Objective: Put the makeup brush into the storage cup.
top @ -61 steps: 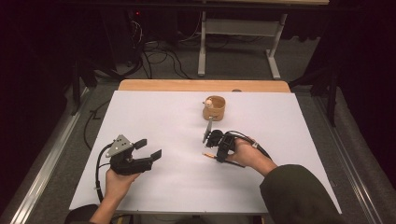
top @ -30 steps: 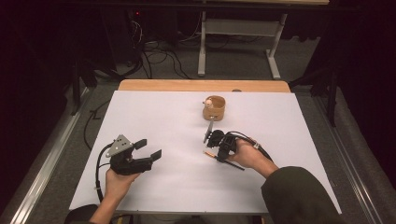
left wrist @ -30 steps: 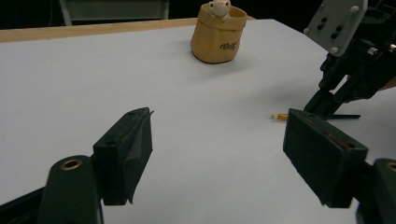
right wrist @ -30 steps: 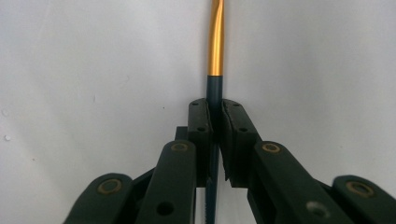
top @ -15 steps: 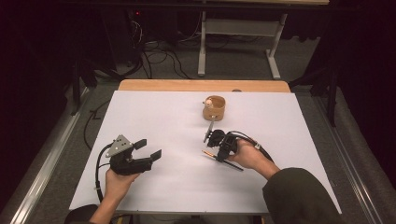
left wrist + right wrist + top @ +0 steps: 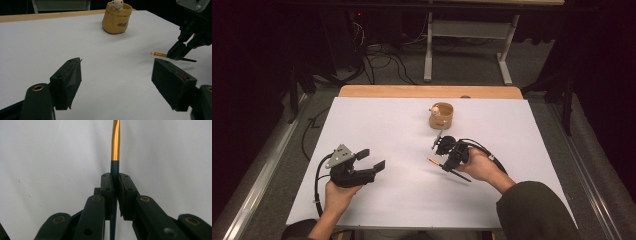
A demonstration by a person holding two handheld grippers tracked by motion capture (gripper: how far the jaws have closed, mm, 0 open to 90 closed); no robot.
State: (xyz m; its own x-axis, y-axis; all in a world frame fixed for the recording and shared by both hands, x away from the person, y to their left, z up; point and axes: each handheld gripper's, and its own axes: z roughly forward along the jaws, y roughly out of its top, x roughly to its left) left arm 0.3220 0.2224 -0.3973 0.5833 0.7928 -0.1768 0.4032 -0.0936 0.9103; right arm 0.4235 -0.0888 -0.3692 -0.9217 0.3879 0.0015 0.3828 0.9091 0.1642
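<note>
Over white tabletop point(image 6: 377, 125), we are pinching the light, stiff, slippery brush point(image 6: 115, 140) mid-handle with the right gripper point(image 6: 115, 178), left gripper point(image 6: 117, 77) gaping wide.

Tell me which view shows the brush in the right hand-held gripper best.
The right gripper view: the brush fills the centre, clamped between the jaws. The left gripper view shows its gold end; the high view shows it small, as a thin stick.
</note>
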